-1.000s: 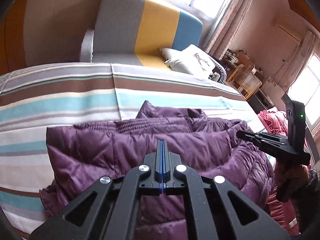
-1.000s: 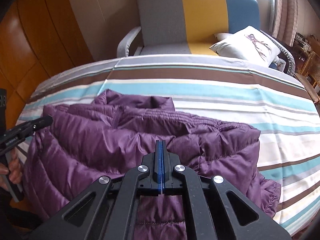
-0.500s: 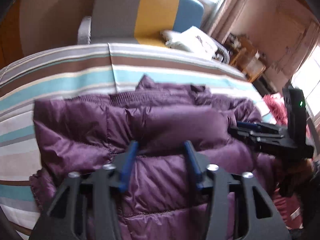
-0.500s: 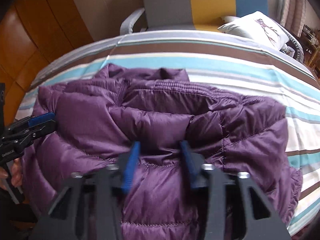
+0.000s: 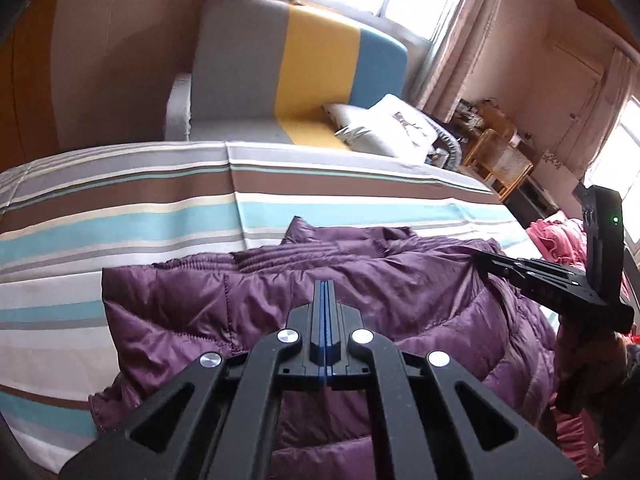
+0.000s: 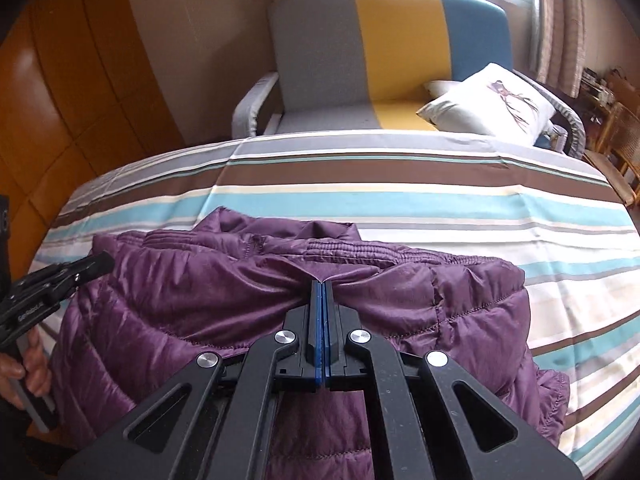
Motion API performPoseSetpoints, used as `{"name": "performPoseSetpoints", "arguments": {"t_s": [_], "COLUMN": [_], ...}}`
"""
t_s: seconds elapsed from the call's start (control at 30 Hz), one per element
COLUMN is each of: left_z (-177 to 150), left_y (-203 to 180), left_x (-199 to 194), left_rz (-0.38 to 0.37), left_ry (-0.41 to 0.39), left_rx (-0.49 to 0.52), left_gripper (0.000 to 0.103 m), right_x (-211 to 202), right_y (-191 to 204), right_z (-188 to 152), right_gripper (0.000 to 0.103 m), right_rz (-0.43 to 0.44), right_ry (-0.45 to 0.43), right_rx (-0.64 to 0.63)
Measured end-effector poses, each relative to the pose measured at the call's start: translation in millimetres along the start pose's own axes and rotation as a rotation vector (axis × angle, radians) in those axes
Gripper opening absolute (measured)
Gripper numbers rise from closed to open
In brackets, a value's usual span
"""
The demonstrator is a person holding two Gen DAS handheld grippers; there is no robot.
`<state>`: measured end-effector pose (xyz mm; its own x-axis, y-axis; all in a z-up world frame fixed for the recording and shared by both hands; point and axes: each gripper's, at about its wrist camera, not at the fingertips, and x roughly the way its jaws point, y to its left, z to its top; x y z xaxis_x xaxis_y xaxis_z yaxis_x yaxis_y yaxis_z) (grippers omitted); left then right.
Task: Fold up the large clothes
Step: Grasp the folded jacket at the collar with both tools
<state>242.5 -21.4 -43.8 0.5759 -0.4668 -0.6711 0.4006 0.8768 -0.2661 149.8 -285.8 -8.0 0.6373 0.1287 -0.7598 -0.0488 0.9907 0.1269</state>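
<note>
A purple quilted down jacket (image 5: 248, 312) lies folded on the striped bed, also in the right wrist view (image 6: 192, 292). My left gripper (image 5: 324, 284) is shut; its tips rest over the jacket's near fold, and I cannot tell if fabric is pinched. My right gripper (image 6: 322, 284) is shut on a fold of the jacket, with fabric puckering at its tips. Each gripper shows in the other's view: the right one (image 5: 484, 260) at the jacket's right edge, the left one (image 6: 102, 262) at its left edge.
The striped bedsheet (image 5: 120, 216) covers the bed (image 6: 440, 208). A grey, yellow and blue armchair (image 5: 296, 68) with a white cushion (image 6: 488, 100) stands beyond it. Pink bedding (image 5: 560, 240) lies at the right. A wooden wardrobe (image 6: 60, 100) stands left.
Both grippers opened half a second ago above the jacket and have closed again. The right one now pinches a jacket fold. The view has tilted back up.
</note>
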Motion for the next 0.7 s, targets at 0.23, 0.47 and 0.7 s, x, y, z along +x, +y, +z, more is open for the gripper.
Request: {"name": "performPoseSetpoints", "arguments": {"t_s": [0.23,0.47,0.7], "left_z": [-9.7,-19.4,-33.0], "left_y": [-5.0,-9.2,3.1], "left_x": [-1.2,29.4,51.1], "left_rz": [-0.024,0.057,0.096], "left_ry": [0.022,0.078,0.095], "left_rx": [0.002,0.025,-0.005], "left_gripper": [0.040,0.040,0.035], "right_x": [-4.1,14.4,60.9], "right_y": [5.0,3.6,-5.3], "right_z": [-0.9,1.5,-15.1], "right_gripper": [0.000,0.000,0.000], "right_rz": [-0.033,-0.080,-0.125], "right_ry": [-0.046,-0.029,0.082], "right_rx": [0.001,-0.015,0.032]}}
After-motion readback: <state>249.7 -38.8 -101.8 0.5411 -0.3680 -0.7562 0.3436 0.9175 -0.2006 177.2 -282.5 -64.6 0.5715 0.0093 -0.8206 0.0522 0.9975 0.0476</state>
